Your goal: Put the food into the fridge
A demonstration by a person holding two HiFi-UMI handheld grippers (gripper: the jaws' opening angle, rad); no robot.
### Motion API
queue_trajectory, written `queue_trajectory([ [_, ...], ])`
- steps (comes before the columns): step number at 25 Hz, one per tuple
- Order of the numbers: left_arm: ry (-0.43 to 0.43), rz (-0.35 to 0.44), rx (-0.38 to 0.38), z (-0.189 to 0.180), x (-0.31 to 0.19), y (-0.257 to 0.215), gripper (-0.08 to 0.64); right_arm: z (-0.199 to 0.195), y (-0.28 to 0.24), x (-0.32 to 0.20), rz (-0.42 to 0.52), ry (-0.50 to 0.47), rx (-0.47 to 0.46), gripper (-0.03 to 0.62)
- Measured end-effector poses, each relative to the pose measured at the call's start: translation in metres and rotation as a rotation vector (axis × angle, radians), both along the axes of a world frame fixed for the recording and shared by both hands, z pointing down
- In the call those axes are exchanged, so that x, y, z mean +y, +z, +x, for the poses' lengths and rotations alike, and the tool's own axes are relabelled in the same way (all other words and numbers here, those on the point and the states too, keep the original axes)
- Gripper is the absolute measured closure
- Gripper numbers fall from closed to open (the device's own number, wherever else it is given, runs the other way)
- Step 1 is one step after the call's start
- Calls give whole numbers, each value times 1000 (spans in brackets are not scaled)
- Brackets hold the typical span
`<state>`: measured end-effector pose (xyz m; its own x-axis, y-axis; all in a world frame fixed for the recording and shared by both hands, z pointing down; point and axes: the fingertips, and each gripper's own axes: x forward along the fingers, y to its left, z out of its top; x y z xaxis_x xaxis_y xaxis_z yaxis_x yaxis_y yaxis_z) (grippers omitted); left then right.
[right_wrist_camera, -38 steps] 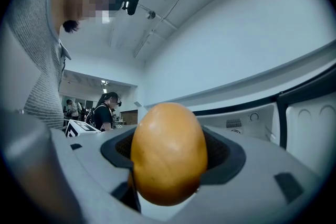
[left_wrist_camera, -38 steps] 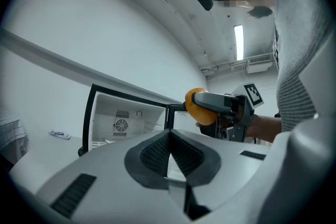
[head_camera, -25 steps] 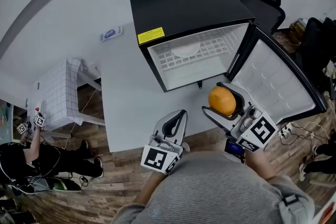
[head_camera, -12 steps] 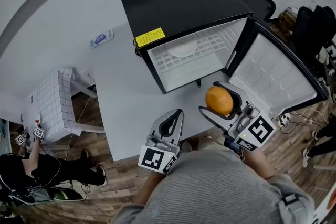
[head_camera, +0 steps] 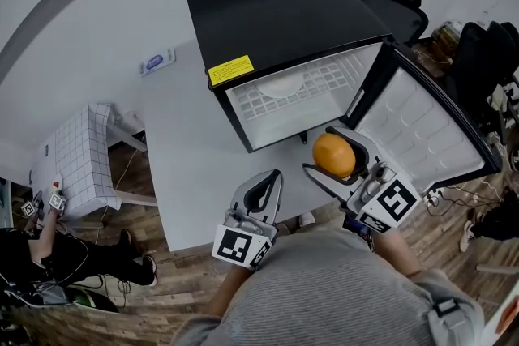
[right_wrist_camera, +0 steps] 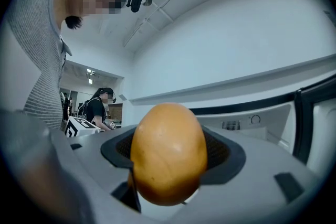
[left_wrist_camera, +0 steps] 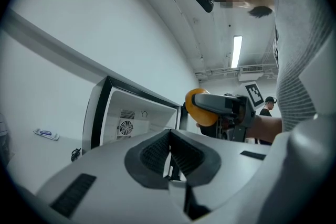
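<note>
Orange [right_wrist_camera: 168, 152] clamped in right claw [head_camera: 322, 150] hides part of fridge [head_camera: 284, 20] opening.

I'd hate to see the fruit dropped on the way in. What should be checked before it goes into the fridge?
1. The fridge door is swung wide open: ok.
2. The right gripper is shut on the orange: ok.
3. The grip is firm enough for the reach: cannot tell.
4. There is bare floor inside the fridge, below the wire shelf: ok.
5. The left gripper is shut, empty and off to the side of the orange's way in: ok.
</note>
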<state>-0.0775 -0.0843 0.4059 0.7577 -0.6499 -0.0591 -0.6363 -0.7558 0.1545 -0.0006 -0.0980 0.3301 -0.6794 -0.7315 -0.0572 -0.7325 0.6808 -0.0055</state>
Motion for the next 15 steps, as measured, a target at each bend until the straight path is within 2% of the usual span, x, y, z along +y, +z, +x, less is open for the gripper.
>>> queue_trajectory([
  [15, -44, -12, 6, 7, -12, 1, 549, 12, 12, -31, -35, -20, 8, 267],
])
